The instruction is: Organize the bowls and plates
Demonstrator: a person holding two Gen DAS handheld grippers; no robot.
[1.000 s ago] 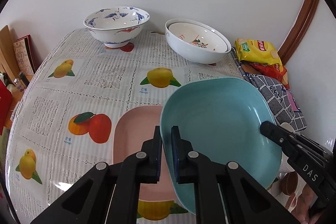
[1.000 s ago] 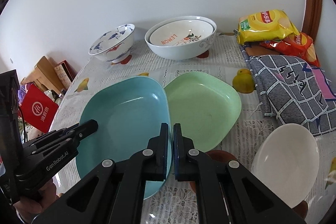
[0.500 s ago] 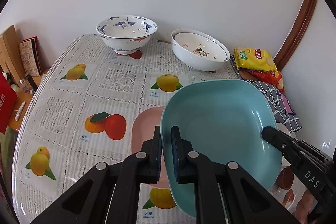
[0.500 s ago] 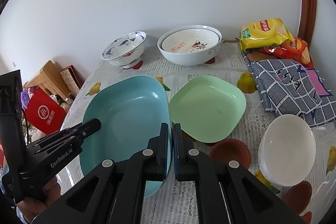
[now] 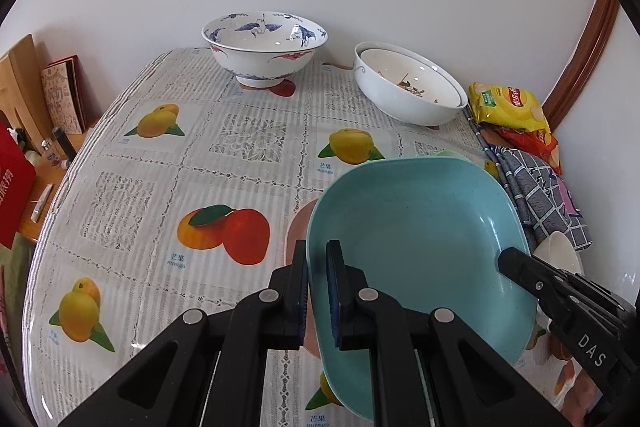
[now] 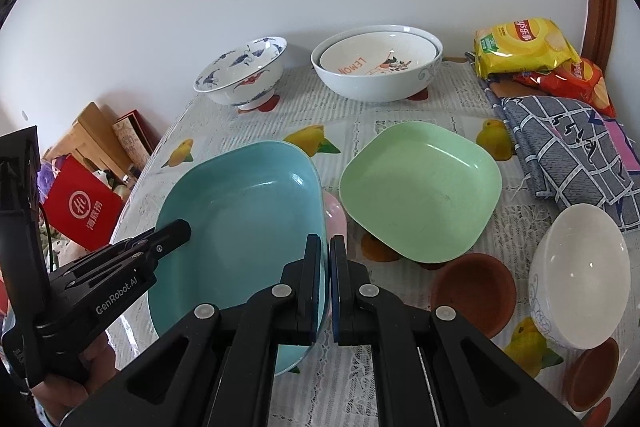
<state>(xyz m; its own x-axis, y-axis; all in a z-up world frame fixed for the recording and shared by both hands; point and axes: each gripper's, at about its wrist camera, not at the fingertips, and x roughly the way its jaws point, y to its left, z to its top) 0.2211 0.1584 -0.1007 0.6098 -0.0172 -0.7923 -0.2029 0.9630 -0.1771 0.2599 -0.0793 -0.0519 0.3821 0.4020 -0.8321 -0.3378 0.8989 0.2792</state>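
Both grippers stay clamped on the blue plate (image 6: 240, 211), the left gripper (image 5: 316, 291) on its left rim and the right gripper (image 6: 325, 291) on its right rim. It has drifted left, clear of the green plate (image 6: 420, 191), now hovering over the pink plate (image 6: 335, 219) on the worktop (image 5: 160, 195); stacking looks imminent.

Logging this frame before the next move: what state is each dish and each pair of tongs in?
Blue plate: held at both rims, over pink plate.
Green plate: empty, on table.
Lemon bowl: nested in larger bowl.
Left tongs: shut on blue plate.
Right tongs: shut on blue plate.
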